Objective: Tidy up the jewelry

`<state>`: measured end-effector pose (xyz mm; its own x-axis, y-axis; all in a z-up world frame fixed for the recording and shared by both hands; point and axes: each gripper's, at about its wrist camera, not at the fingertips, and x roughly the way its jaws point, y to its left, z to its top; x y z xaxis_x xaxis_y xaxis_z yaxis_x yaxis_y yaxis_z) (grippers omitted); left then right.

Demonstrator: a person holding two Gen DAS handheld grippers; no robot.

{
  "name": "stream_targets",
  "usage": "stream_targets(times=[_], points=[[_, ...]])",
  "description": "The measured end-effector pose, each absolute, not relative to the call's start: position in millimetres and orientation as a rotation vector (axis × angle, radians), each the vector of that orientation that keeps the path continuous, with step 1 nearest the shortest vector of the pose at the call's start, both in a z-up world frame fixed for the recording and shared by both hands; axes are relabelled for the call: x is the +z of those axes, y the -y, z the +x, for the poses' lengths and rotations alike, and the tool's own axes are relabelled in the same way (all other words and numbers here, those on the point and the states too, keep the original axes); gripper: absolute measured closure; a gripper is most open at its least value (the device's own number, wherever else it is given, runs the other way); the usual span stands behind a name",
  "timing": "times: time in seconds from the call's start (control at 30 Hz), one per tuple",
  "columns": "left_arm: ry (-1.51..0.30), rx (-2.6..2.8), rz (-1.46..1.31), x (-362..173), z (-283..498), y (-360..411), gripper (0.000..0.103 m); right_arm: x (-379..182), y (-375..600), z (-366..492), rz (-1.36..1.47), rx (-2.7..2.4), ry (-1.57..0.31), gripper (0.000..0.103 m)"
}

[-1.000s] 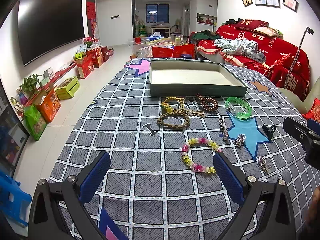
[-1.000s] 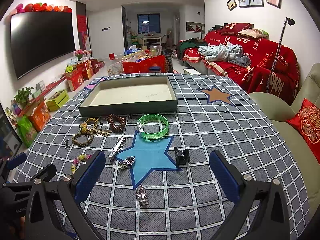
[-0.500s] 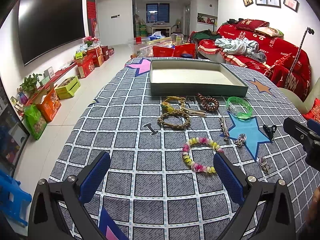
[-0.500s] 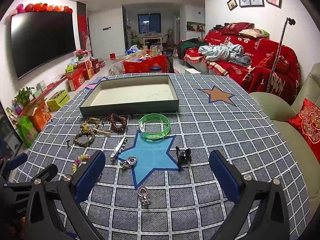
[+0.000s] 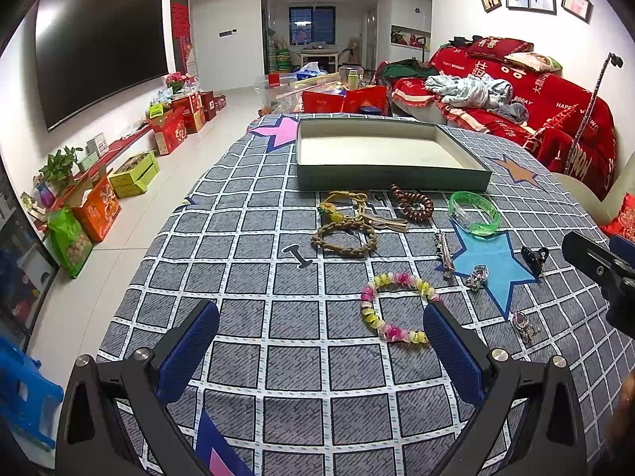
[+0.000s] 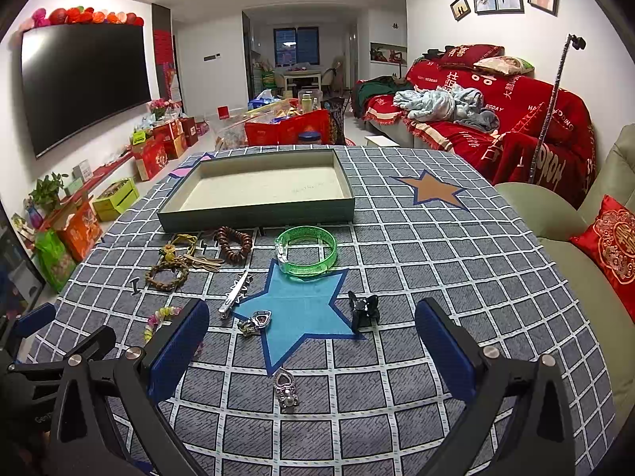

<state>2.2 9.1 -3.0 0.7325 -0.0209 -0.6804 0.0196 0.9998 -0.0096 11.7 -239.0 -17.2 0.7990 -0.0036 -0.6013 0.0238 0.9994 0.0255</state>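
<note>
An empty grey-green tray (image 5: 391, 179) (image 6: 254, 210) sits at the far side of the checked tablecloth. In front of it lie loose pieces: a green bangle (image 5: 474, 214) (image 6: 306, 250), a dark brown bead bracelet (image 5: 410, 202) (image 6: 234, 242), a braided tan bracelet (image 5: 344, 238) (image 6: 166, 275), a yellow cord charm (image 5: 341, 207), a pastel bead bracelet (image 5: 395, 306), a silver hair clip (image 6: 235, 295), a black claw clip (image 6: 363, 309) and small silver charms (image 6: 285, 389). My left gripper (image 5: 321, 351) is open just short of the pastel bracelet. My right gripper (image 6: 311, 343) is open above the silver charm.
The table's left edge drops to a tiled floor with boxes (image 5: 131, 174) along the TV wall. A green armchair (image 6: 555, 214) with a red cushion stands at the right, a red-covered sofa (image 5: 528, 111) behind. The right tool's body (image 5: 599, 265) shows at the left view's right edge.
Both grippers have crept slightly forward over the table; the jewelry sits a little lower in each view. Nothing was picked up or shifted.
</note>
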Motion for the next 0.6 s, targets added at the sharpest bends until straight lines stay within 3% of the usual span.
stream_targets(times=[0.6], points=[[-0.757,-0.018,0.003,-4.6,1.4,-3.9,0.000,-17.4,237.8,11.6,0.034,-0.011,-0.646,0.000]])
